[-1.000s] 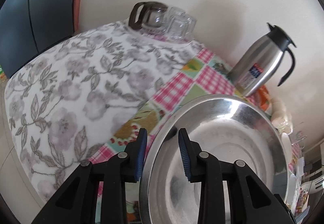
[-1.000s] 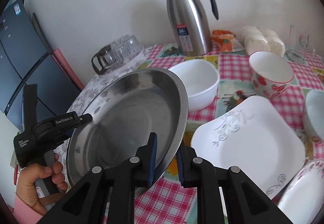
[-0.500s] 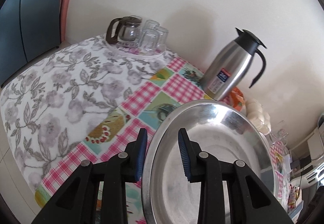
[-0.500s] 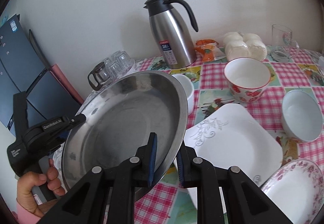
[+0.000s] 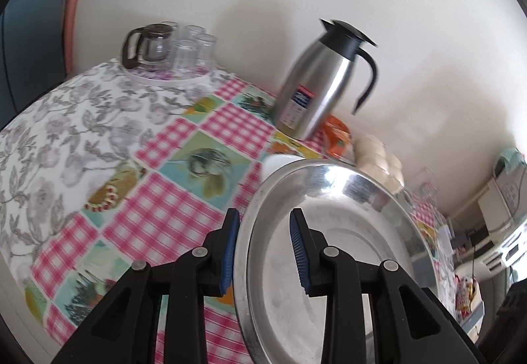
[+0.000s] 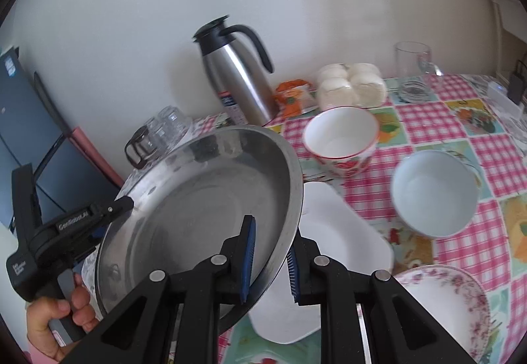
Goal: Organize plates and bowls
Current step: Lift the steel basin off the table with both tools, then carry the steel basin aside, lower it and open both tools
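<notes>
Both grippers clamped on the steel plate (image 6: 204,199), left gripper (image 5: 263,248) gripping one rim, right gripper (image 6: 270,258) the opposite rim, plate tilted above the checked desk (image 6: 461,120)

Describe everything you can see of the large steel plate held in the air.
The steel plate is round, wide and shallow, with a shiny raised rim and a duller, empty flat centre. It hangs tilted above the checked tablecloth, partly over a white square plate. The left gripper clamps one edge of its rim, the right gripper the opposite edge. Nothing else touches it.
</notes>
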### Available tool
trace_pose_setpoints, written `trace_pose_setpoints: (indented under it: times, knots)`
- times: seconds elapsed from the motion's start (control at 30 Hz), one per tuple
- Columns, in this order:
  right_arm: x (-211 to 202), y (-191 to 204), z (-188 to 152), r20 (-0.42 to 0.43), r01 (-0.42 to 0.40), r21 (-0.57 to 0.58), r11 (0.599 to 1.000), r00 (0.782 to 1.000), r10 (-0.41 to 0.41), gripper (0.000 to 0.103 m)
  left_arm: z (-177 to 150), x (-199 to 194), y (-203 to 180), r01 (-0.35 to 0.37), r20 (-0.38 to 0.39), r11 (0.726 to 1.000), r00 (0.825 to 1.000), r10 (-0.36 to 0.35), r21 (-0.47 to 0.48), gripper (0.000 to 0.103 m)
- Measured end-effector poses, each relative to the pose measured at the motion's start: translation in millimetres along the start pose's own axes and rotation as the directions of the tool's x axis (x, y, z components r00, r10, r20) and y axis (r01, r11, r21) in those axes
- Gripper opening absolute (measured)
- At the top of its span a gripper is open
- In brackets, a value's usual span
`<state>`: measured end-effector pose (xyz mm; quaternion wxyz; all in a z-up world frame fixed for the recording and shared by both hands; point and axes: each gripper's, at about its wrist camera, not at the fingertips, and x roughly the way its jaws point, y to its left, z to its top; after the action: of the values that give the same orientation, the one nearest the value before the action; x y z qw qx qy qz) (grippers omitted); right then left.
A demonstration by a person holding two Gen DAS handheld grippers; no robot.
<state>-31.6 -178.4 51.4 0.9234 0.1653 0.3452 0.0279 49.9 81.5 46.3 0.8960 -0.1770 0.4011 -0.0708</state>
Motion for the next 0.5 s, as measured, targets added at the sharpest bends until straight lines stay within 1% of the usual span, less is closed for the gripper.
trace_pose_setpoints:
  times: [0.1, 0.2, 0.37, 0.5]
  knots:
    - [-4.2, -19.0, 3.8, 0.002, 0.011, 0.028, 1.000, 1.000, -0.011, 0.020, -7.1, 6.2, -18.3, 0.020, -0.021, 0.999, 1.000, -0.020, 0.031, 0.032]
    - [-7.5, -36.1, 4.9, 0.004, 0.030, 0.050, 0.998, 1.000, -0.031, 0.020, -16.6, 14.5, -36.2, 0.025, -0.050, 0.997, 0.999, -0.021, 0.068, 0.032]
    - [-9.3, -63.7, 4.0, -0.015, 0.086, 0.061, 0.994, 0.996, -0.085, 0.020, -31.2, 28.4, -55.2, 0.025, -0.116, 0.994, 0.993, -0.013, 0.104, 0.032]
    - [-6.2, -82.4, 0.4, -0.052, 0.106, 0.093, 0.990, 0.994, -0.101, 0.020, -40.0, 39.1, -62.0, 0.006, -0.171, 0.993, 0.985, 0.014, 0.121, 0.032]
